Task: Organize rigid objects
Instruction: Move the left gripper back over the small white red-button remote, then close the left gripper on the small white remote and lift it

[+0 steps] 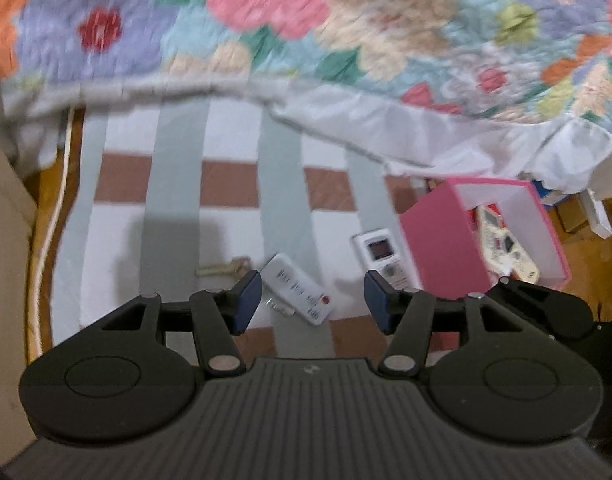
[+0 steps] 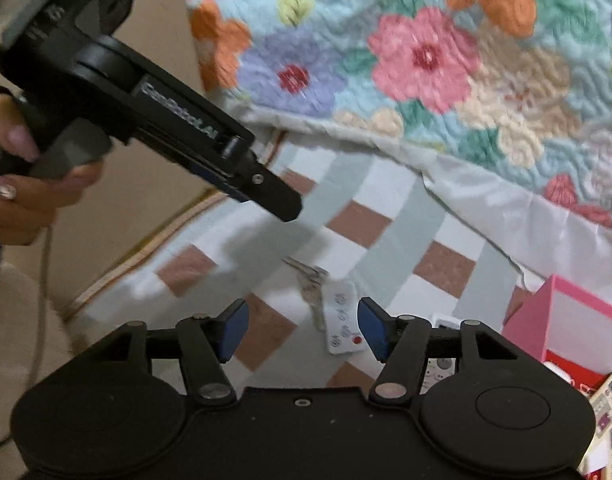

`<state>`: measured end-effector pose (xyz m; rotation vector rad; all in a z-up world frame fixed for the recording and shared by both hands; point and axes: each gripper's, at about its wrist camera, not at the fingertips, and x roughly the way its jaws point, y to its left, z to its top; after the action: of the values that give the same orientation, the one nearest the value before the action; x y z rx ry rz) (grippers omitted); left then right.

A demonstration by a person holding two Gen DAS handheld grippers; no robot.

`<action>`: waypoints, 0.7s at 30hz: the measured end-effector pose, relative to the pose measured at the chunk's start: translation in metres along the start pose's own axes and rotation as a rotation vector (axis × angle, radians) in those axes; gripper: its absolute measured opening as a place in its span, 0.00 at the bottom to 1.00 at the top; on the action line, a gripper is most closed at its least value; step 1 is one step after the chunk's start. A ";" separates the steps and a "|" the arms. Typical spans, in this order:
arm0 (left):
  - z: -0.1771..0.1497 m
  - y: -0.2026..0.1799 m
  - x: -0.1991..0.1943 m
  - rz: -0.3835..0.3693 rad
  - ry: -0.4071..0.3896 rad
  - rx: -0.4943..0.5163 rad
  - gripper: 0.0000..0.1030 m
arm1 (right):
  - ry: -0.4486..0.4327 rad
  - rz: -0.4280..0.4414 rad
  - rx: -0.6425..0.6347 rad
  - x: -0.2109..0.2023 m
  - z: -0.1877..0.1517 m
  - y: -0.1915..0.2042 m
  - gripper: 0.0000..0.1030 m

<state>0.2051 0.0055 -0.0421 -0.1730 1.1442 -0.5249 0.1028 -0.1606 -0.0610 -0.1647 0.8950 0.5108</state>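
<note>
Both hand-held grippers hang over a bed with a checked sheet (image 1: 234, 148) of white, grey-green and brown squares. The left hand-held gripper (image 1: 313, 300) has its blue pads standing wide apart with nothing between them; a slim white remote (image 1: 298, 290) with a red button lies flat on the sheet just ahead of the gap, toward the left pad. At about ten o'clock from that remote lies a small bunch of keys (image 1: 224, 268), close beside it. At two o'clock from it rests a second white remote with a dark screen (image 1: 380, 256), right against a pink open box (image 1: 438, 236) that holds another remote (image 1: 506, 244). The right hand-held gripper (image 2: 303, 332) is likewise spread wide and empty, the slim remote showing near its right pad. A flowered quilt (image 1: 346, 20) covers the bed at twelve o'clock.
</note>
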 end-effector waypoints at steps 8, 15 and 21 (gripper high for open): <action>-0.023 0.039 0.075 -0.096 0.094 -0.194 0.54 | 0.076 -0.087 -0.016 0.074 -0.020 -0.009 0.64; -0.033 0.051 0.112 -0.195 0.093 -0.362 0.52 | 0.127 -0.102 -0.034 0.114 -0.028 -0.021 0.61; -0.040 0.049 0.128 -0.194 0.120 -0.394 0.51 | 0.130 -0.089 0.003 0.112 -0.027 -0.017 0.42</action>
<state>0.2238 -0.0088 -0.1830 -0.6041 1.3484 -0.4800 0.1498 -0.1451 -0.1661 -0.2357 1.0110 0.4197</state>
